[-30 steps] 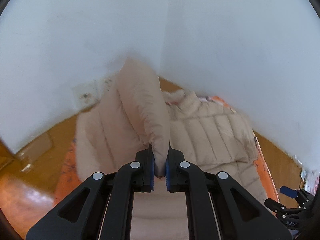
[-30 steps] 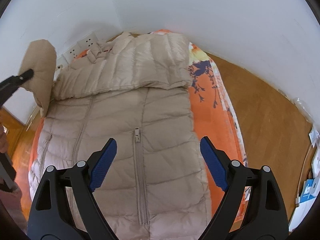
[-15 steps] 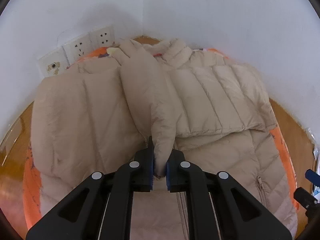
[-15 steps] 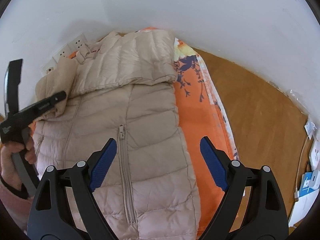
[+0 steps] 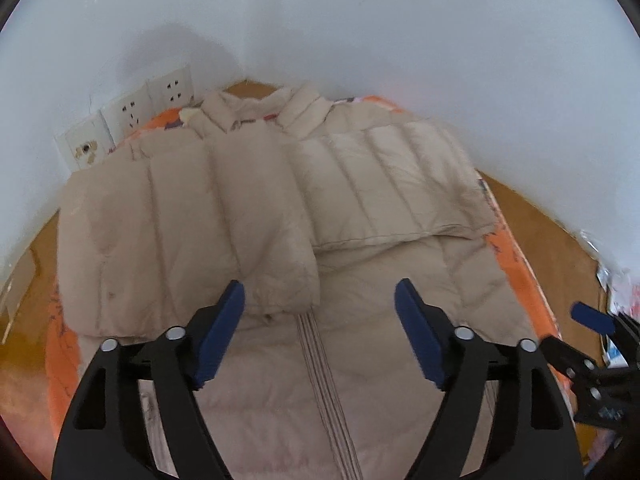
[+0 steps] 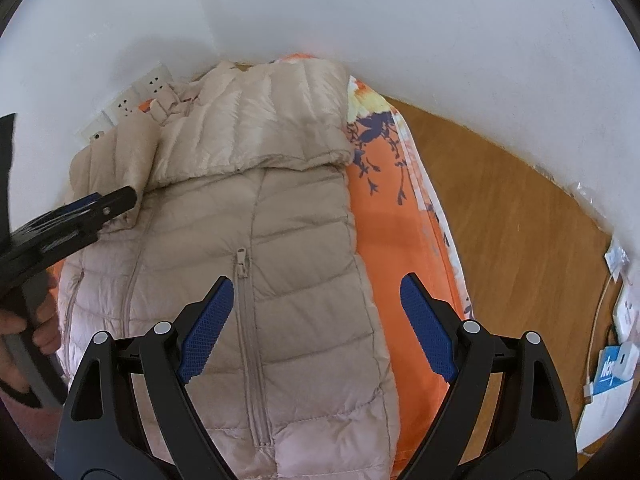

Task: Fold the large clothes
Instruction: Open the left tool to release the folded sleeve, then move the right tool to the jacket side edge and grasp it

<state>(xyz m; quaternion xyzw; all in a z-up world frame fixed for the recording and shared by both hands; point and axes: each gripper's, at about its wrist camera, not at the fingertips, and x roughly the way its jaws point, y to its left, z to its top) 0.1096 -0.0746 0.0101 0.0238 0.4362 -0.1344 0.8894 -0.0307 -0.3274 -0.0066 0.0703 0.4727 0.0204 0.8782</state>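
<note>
Released by the just-opened left hand-held gripper (image 5: 320, 334), 1 sleeve (image 5: 224, 224) lies folded across the beige puffer jacket (image 6: 248, 264).

From my feed I see two plain white walls (image 5: 400, 40) meeting in a corner at the far end, lit evenly by soft daylight, with a faint grey shadow on the wall just above a row of white wall sockets (image 5: 128, 114) set low near the floor. The floor (image 6: 512, 232) is glossy brown wood, and an orange cloth with a dark blue flower print (image 6: 396, 216) is spread over it up to the corner. Along the right-hand wall I can make out a white cable (image 6: 598, 320) and some white and blue packaging (image 6: 612, 368) lying on the boards.
</note>
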